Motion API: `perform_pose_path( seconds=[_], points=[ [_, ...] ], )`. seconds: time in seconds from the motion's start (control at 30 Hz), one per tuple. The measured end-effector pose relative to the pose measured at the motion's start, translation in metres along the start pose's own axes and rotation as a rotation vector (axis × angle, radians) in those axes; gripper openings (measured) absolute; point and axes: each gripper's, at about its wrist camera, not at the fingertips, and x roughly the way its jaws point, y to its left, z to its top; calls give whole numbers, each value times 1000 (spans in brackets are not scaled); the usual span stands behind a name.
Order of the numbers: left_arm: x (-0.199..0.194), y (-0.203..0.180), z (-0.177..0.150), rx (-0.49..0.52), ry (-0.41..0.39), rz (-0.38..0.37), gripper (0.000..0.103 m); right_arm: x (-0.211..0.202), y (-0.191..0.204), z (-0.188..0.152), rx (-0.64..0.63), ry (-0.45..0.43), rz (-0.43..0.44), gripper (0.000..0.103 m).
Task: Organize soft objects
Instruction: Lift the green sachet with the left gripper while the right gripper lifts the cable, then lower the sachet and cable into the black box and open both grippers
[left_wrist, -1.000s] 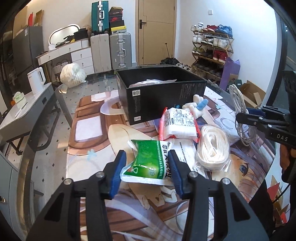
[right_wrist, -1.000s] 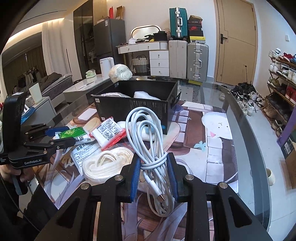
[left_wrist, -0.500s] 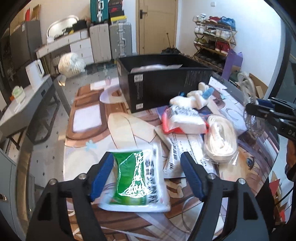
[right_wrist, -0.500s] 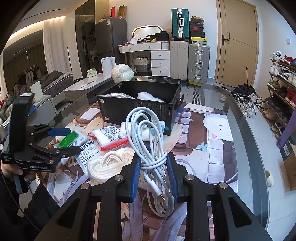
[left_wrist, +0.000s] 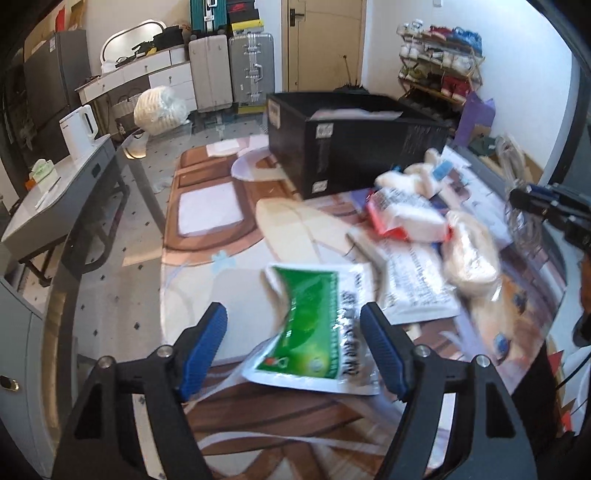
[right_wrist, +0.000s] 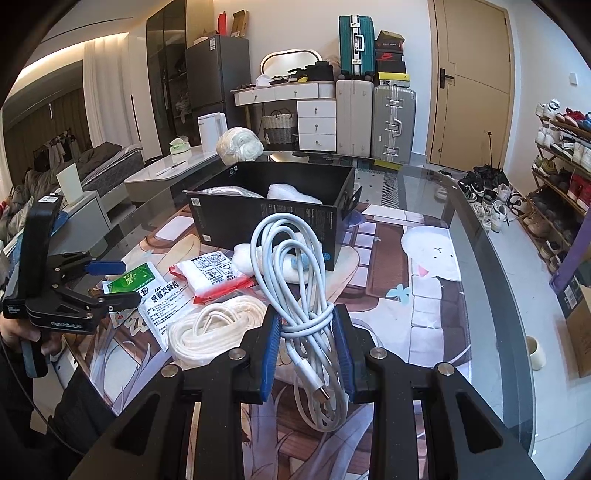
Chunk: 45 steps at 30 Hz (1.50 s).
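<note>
While the green-and-white packet (left_wrist: 314, 325) lies loose on the printed table mat (left_wrist: 207, 280), the left gripper (left_wrist: 295, 343) has just been opening, its pads clear of it. Beyond, the black box (right_wrist: 273, 214) holds white bundles, and the right gripper (right_wrist: 306, 347) is clamped on the white cable coil (right_wrist: 291, 273).

Table layout, everything's bunched near the front edge

The box (right_wrist: 273, 206) sits mid-table (right_wrist: 461, 258), with a foam sheet (right_wrist: 291, 194) inside. Before it: a plush toy (right_wrist: 258, 258), then a wipes pack (right_wrist: 212, 275), then a rope bundle (right_wrist: 214, 328) nearest the front edge. A medicine sachet (right_wrist: 160, 310) lies left of the rope, with a pouch (left_wrist: 314, 328) beyond it.
</note>
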Motion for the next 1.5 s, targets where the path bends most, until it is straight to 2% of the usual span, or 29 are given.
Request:
perform_pose_path(
  seconds=[0.2, 0.23, 0.27, 0.33, 0.53, 0.77, 1.07, 1.5],
  points=[
    [1, -4, 1, 19, 1, -8, 74, 2, 2, 1, -4, 5, 3, 28],
    [1, -5, 0, 25, -1, -18, 70, 2, 3, 1, -5, 5, 1, 28],
    [-1, -6, 0, 32, -8, -22, 59, 2, 3, 1, -5, 5, 1, 28],
    [-4, -11, -1, 56, -13, -36, 44, 3, 3, 1, -4, 6, 1, 28],
    [-9, -12, -1, 58, -43, -35, 32, 2, 4, 1, -5, 5, 4, 28],
    [-18, -3, 0, 6, -79, -23, 30, -1, 4, 3, -6, -5, 0, 28],
    [-42, -4, 15, -33, -182, -66, 30, -8, 8, 15, -10, -29, 18, 28],
    [-50, -9, 69, -46, -269, -94, 30, -5, 8, 61, -28, -68, 66, 28]
  ],
)
